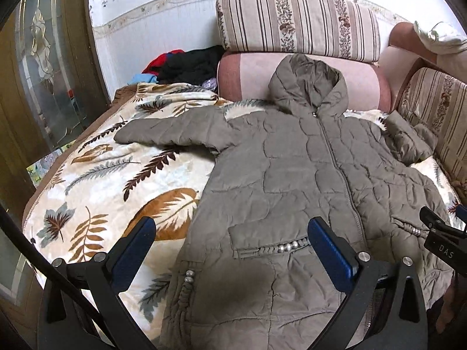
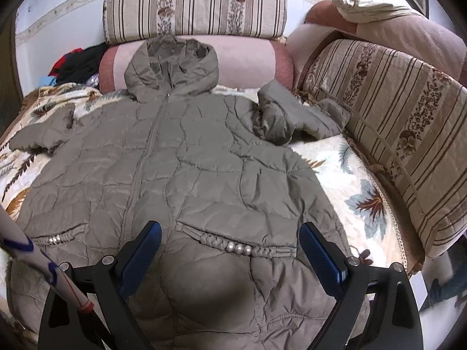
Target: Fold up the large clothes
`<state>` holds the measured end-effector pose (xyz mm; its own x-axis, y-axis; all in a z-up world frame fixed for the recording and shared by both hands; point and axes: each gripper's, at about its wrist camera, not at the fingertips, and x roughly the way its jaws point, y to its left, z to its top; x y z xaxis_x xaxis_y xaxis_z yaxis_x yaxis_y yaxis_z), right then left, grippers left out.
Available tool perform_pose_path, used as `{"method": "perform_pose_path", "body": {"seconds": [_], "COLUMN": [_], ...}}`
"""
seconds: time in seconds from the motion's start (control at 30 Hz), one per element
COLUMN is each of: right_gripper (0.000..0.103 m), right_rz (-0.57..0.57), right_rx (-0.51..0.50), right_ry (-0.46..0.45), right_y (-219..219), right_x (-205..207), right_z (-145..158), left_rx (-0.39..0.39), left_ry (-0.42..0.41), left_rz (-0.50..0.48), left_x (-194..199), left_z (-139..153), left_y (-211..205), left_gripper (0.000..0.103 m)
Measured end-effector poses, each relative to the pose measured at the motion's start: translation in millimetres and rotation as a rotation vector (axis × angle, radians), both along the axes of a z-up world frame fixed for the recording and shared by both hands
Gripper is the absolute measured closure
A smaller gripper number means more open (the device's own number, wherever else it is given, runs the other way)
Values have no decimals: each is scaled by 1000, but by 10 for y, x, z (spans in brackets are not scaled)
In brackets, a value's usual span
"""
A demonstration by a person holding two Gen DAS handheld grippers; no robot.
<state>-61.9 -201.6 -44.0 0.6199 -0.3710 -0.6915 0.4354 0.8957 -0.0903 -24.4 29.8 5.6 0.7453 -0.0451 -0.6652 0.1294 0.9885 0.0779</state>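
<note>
A corner sofa fills the room's end, its seat covered by a leaf-print blanket (image 1: 96,180), with striped cushions (image 2: 195,3) along the back and side. On that blanket lies the coat (image 1: 292,169), a grey-brown quilted one, spread front up and zipped, its hood (image 2: 172,61) resting against the pink bolster (image 2: 248,61) at the back. Its long axis runs from the hem, nearest the cameras, straight away to the hood.

One sleeve (image 1: 166,134) stretches flat out toward the door side. The other sleeve (image 2: 294,116) is bunched and doubled over near the side cushion (it will likely need straightening before any fold).

The left gripper (image 1: 230,245) hangs above the lower front on the flat sleeve's side, over the pocket with its beaded trim (image 1: 292,245); its jaws are spread wide with nothing between them. The right gripper (image 2: 230,248) hangs over the other pocket, jaws likewise apart and empty. Whether either touches the fabric is hard to say from these angles; they appear just above it.

Each gripper is nearer its own sleeve, so the fold looks not yet begun, and the coat lies ahead of both. A heap of dark and red clothes (image 1: 186,62) sits beyond the blanket's far corner.
</note>
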Motion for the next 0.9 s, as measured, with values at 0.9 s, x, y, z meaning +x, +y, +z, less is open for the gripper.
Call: {"method": "perform_pose_path", "body": {"seconds": [0.9], "right_gripper": [3], "right_rz": [-141], "right_rx": [175], "right_ry": [10], "right_y": [-656], "right_x": [-304], "right_z": [-52], "left_rx": [-10], "left_ry": [100], "left_rz": [149], "left_x": [338], "left_z": [-291], "left_y": [734], "left_gripper": [0]}}
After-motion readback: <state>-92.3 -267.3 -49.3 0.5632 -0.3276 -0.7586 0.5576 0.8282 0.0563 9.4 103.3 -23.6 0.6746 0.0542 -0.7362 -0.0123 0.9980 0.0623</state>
